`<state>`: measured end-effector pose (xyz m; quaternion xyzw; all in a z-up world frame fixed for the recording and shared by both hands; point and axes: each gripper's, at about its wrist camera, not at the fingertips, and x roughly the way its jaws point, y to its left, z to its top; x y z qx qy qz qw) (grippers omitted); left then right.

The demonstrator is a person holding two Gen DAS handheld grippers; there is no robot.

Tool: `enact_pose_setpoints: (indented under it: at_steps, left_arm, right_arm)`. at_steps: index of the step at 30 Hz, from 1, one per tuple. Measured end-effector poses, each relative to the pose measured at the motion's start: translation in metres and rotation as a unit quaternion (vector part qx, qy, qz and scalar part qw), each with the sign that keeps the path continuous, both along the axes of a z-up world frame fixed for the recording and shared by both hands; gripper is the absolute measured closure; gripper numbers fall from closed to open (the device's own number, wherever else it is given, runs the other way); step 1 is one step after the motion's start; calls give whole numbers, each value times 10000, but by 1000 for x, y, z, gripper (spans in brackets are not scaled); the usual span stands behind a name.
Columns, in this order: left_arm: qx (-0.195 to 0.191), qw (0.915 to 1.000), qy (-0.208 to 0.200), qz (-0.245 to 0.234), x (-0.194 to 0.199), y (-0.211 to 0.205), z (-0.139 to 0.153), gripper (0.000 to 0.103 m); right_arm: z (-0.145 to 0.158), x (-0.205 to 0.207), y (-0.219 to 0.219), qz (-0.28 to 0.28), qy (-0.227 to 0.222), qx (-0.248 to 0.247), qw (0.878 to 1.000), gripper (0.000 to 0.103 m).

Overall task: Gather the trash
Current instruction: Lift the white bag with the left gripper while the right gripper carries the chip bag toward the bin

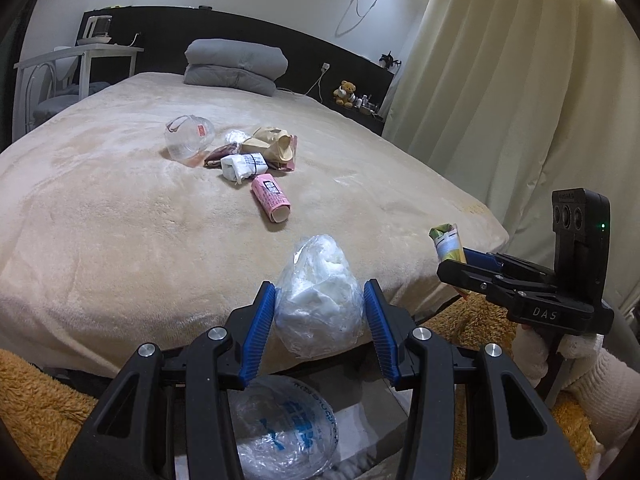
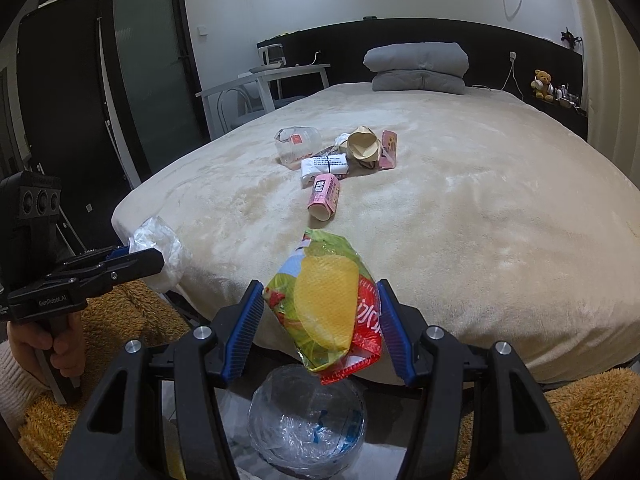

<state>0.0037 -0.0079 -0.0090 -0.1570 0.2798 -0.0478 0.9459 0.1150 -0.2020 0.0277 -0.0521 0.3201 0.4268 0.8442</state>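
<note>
Left wrist view: clear plastic bag (image 1: pixel 320 296) of white wads clamped in left gripper (image 1: pixel 319 322), above plastic-lined bin (image 1: pixel 284 432) off the bed's (image 1: pixel 120 220) foot. Chip bag (image 2: pixel 328 304) pinched in right gripper (image 2: pixel 322 330), over same bin. Farther up, mid-bed: pink carton (image 1: pixel 271 197), white packet (image 1: pixel 244 165), clear cup (image 1: pixel 187 137), brown paper bag (image 1: pixel 269 143). Grey folded blanket (image 1: pixel 236 65) by headboard.

Bin (image 1: pixel 280 432): rim partly hidden behind claw arms.
Carton print (image 1: pixel 272 194): too small to read.
Brown wrapper (image 1: pixel 220 155): mostly covered by white packet (image 1: pixel 244 165).
Shelf items (image 2: pixel 564 94): too small to identify.
</note>
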Motion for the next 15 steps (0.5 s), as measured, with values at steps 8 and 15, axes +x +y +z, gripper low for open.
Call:
enact_pose_setpoints:
  at_steps: [8,15]
  left_arm:
    - [129,9984,514,-186,10,-13,-23,58]
    - [56,9938,1074,-298,20,-18,-48,58]
  right_arm:
    - [-18,2,6,150,447,-164,9988,46]
    - [-34,-3,22,361,659,-475,9960,46]
